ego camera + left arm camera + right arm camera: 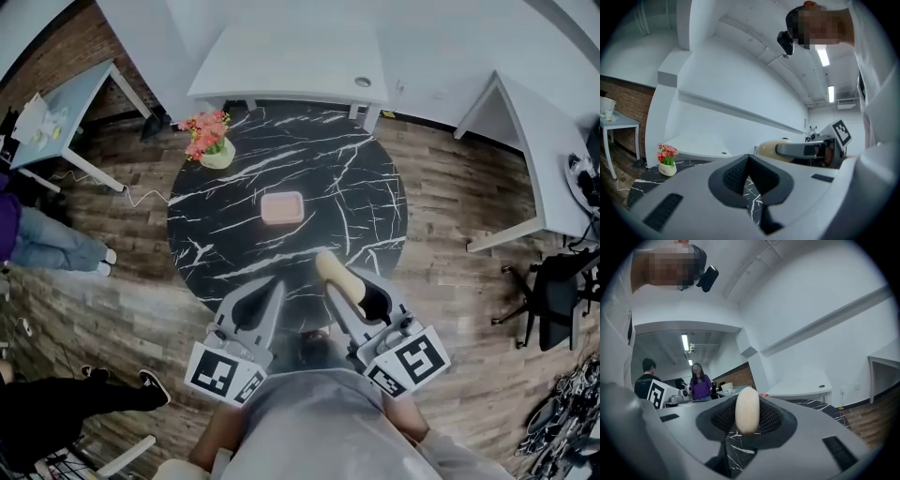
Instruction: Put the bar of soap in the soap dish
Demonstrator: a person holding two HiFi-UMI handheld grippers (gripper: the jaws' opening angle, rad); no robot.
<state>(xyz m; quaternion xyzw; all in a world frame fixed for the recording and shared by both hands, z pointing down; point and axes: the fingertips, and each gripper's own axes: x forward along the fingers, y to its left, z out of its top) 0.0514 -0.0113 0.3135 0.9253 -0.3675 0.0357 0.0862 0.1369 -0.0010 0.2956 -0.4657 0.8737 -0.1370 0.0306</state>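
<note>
A cream bar of soap (pixel 336 271) is clamped on edge between the fingers of my right gripper (pixel 345 281), above the near edge of the round black marble table (pixel 361 202). The right gripper view shows the soap (pixel 747 410) upright between the pads. The pink soap dish (pixel 282 208) sits empty near the table's middle, beyond both grippers. My left gripper (pixel 272 289) hovers beside the right one, shut with nothing in it. In the left gripper view the soap (pixel 768 149) shows to the right, and the dish is out of sight.
A small pot of pink and red flowers (pixel 211 141) stands at the table's far left edge. White desks (pixel 291 66) ring the room. An office chair (pixel 553 300) is at the right. People stand on the wooden floor at the left (pixel 56 248).
</note>
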